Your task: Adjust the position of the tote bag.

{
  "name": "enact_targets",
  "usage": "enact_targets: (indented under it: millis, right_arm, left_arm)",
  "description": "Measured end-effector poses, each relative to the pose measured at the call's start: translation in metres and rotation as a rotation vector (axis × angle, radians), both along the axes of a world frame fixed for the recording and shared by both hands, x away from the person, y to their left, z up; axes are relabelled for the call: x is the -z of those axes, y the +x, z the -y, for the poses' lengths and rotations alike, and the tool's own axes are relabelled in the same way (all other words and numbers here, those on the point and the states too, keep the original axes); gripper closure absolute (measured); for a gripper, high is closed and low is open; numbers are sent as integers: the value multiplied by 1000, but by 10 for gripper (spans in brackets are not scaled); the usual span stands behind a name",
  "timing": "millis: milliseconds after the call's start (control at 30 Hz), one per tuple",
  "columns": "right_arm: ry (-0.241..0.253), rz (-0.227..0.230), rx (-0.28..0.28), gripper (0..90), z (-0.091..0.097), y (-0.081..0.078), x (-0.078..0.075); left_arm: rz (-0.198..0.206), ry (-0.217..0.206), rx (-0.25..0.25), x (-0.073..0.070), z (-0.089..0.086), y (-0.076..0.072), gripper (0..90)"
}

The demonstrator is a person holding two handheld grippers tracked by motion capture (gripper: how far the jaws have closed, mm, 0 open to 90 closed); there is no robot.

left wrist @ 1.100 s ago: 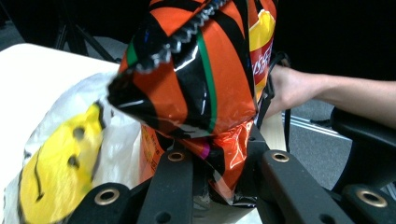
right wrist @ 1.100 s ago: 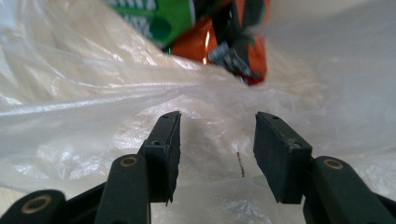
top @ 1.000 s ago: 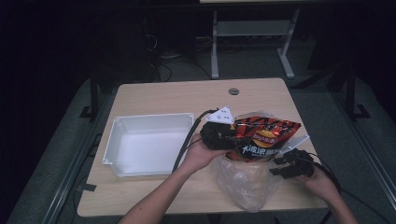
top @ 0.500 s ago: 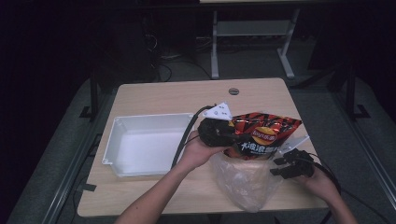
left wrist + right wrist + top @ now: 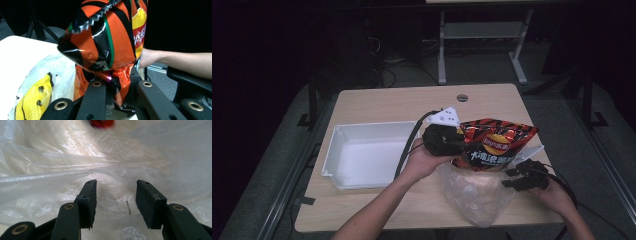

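- The crinkly orange-and-black foil bag of crisps [image 5: 492, 145] hangs at the centre-right of the high view, raised above the bench, its lower part dipping toward the thin clear plastic carrier bag [image 5: 474, 192] below it.
- The left gripper [image 5: 447, 142] holds the crisps by one corner; in the left gripper view its jaws are clamped tight on the crumpled foil [image 5: 117, 75].
- The right gripper [image 5: 524, 176] sits at the lower right of the high view against the carrier bag's edge. In the right gripper view its jaws stand apart with the film [image 5: 75, 157] spread in front of them and nothing pinched between the pads.
- The step in hand looks like moving the crisps between carrier bag and bench; I cannot tell whether they are going in or coming out.
- Next, the right jaws likely need a real hold on the film, so that the bag's mouth stays steady while the left hand moves the crisps.
- A white rectangular plastic tray [image 5: 334, 150] lies to the left on the light wooden bench [image 5: 387, 100].
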State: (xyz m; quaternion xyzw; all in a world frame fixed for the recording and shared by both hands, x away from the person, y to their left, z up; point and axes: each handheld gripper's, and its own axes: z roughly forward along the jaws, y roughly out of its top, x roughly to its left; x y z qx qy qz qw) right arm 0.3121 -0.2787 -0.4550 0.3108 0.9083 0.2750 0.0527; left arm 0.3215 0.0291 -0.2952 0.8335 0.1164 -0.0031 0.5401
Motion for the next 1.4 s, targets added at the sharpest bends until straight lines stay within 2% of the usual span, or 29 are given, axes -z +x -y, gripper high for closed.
enact_targets:
  millis: [400,633,733,833,967,1000,1167,1400]
  right_arm:
    - [-14,11,40,504,15,7,0]
    - [-9,14,72,503,22,9,1]
    - [19,18,81,494,24,8,-3]
    - [55,41,76,468,24,4,-13]
    - [102,87,60,430,24,-3,-30]
    - [130,112,52,420,23,-6,-37]
    - [158,155,43,408,21,-12,-48]
    - [163,171,42,389,22,-17,-53]
  left_arm:
    - [11,-15,-3,-21,-17,-4,823]
    - [13,2,-18,-24,-28,-1,823]
    - [15,9,-32,-23,-35,0,823]
    - [10,12,-48,-21,-43,2,823]
    - [8,23,-66,-18,-54,4,823]
    - [5,22,-73,-17,-57,4,823]
    - [1,25,-89,-16,-67,3,824]
    - [4,28,-110,-15,-81,3,825]
